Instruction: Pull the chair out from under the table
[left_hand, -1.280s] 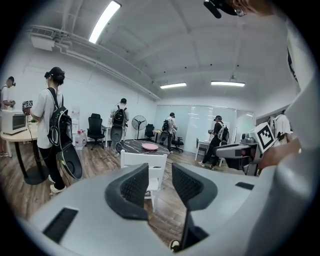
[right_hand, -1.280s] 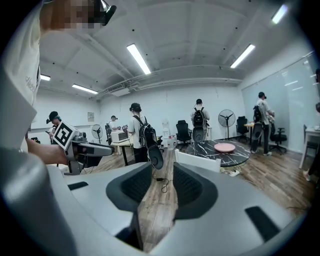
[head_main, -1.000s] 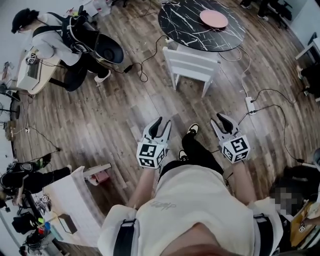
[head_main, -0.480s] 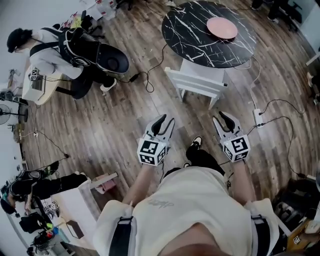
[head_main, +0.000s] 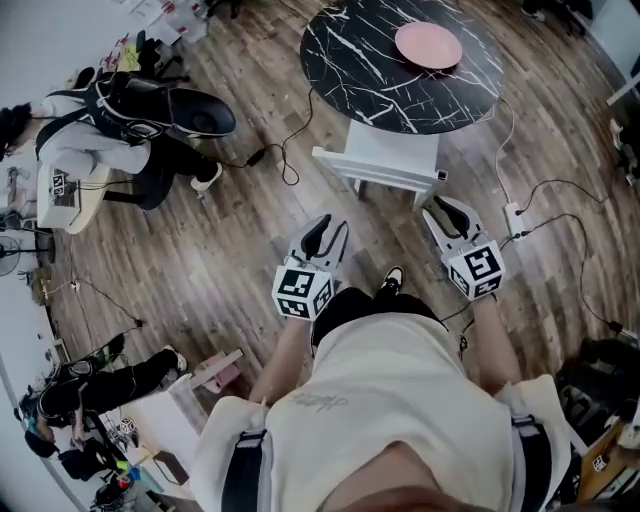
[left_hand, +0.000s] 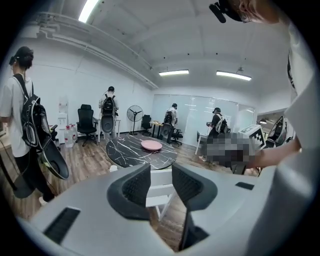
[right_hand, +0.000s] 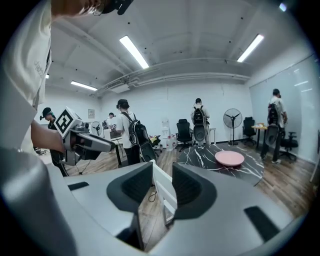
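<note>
A white chair (head_main: 377, 165) stands tucked against the near edge of a round black marble table (head_main: 370, 70) that bears a pink plate (head_main: 428, 45). My left gripper (head_main: 327, 233) hangs open over the wood floor, short of the chair's left side. My right gripper (head_main: 451, 210) is open too, just right of the chair's near corner, apart from it. In the left gripper view the chair (left_hand: 161, 192) shows in the gap of the left gripper (left_hand: 161, 181), beyond it the table (left_hand: 131, 151). The right gripper (right_hand: 161, 184) likewise frames the chair (right_hand: 162, 192).
A person with a black backpack (head_main: 150, 105) bends over a desk at the left. Cables (head_main: 560, 190) and a power strip (head_main: 513, 215) lie on the floor right of the chair. A white cabinet (head_main: 190, 410) stands at lower left. More people and office chairs stand beyond the table.
Both grippers have moved forward with the person toward the table. The chair now lies much closer to the fingertips. The jaws look the same.
</note>
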